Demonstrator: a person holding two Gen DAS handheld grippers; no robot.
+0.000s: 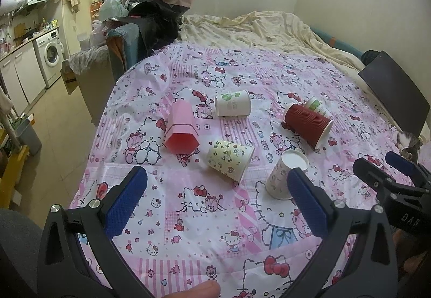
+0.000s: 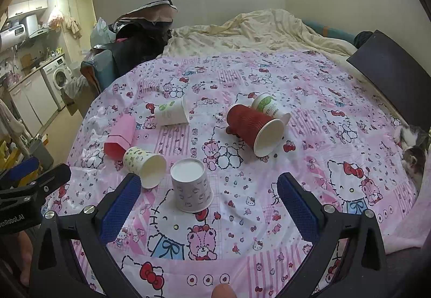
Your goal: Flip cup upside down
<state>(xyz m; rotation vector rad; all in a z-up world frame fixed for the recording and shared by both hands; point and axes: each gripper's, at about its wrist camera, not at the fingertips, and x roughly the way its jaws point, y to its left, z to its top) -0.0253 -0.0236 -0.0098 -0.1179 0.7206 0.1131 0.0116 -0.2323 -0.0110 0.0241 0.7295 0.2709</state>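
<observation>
Several paper cups are on the pink patterned bed cover. A small white printed cup stands upside down, base up. A yellow-patterned cup, a dark red ribbed cup, a pink hexagonal cup, a white cup with green print and a green-labelled cup lie on their sides. My left gripper is open and empty, short of the cups. My right gripper is open and empty, its jaws either side of the upside-down cup and a little nearer the camera.
A rumpled cream blanket covers the far bed. A dark board leans at the right edge. A cat lies at the right side. Piled bags and clothes stand at the far left corner; floor and a washing machine beyond.
</observation>
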